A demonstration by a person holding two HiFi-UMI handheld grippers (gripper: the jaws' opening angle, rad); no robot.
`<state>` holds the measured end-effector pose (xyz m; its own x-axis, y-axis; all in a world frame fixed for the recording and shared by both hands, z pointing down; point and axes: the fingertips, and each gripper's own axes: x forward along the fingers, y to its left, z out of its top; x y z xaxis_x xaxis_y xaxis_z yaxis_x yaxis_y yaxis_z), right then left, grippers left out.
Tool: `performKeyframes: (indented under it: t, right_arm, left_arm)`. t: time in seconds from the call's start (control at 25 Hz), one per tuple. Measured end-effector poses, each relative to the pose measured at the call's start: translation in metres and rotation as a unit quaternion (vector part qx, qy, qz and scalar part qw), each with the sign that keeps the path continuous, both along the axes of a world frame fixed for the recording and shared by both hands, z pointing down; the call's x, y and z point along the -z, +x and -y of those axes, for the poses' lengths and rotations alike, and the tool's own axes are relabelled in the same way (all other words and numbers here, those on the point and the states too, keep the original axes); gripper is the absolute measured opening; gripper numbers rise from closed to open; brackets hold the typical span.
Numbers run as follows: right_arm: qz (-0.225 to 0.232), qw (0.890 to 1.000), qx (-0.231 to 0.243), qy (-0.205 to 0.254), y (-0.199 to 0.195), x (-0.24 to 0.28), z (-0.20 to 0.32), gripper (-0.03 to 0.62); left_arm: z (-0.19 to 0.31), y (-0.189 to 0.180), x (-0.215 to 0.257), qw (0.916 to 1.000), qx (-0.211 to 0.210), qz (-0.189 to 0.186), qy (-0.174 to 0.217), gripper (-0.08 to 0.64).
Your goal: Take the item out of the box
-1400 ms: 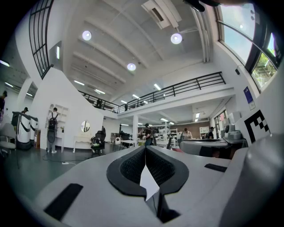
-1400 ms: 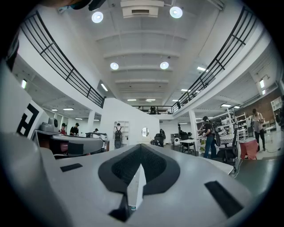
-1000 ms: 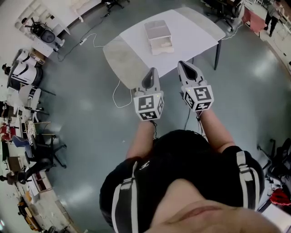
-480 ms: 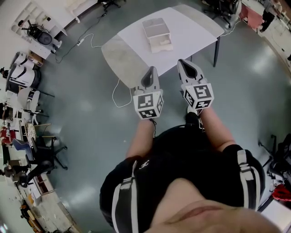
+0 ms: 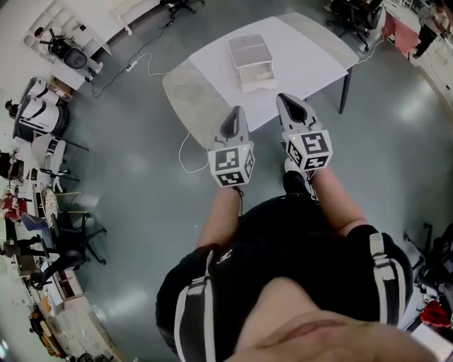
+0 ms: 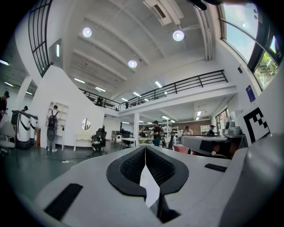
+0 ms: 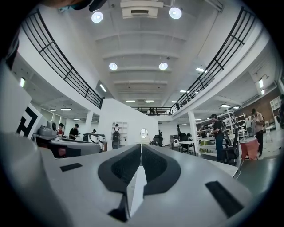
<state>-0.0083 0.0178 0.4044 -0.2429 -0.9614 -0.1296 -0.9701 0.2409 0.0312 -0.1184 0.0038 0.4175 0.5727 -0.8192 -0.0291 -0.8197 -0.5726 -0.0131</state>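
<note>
A pale box (image 5: 252, 62) with an open front sits on the white table (image 5: 304, 49) ahead of me in the head view; what lies inside is too small to make out. My left gripper (image 5: 234, 120) and right gripper (image 5: 288, 104) hang side by side in the air short of the table's near edge, both pointing toward it. Each is shut with nothing between its jaws. In the left gripper view the left gripper (image 6: 145, 153) aims level across the hall; in the right gripper view the right gripper (image 7: 141, 150) does the same. Neither view shows the box.
A white cable (image 5: 185, 152) trails on the grey floor left of the table. Office chairs (image 5: 67, 237) and shelves line the left side, and more chairs (image 5: 350, 14) stand behind the table. People stand far off in the hall.
The table and box have slid slightly down and right in the head view as I come closer. Both grippers keep their pose and stay shut.
</note>
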Motion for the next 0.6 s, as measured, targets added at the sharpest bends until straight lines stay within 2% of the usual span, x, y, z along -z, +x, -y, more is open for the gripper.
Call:
performKeyframes:
  t: [0.16,0.6]
  right_arm:
    - [0.001,1.000,0.004,0.001,0.014,0.000,0.043,0.014]
    - [0.006,0.999,0.025,-0.019,0.086,-0.003,0.172,0.014]
  left_arm:
    - [0.042,0.014,0.001,1.0000,0.004,0.003,0.000,0.014]
    - [0.162,0.085,0.002,0.9996,0.023,0.010,-0.012,0.014]
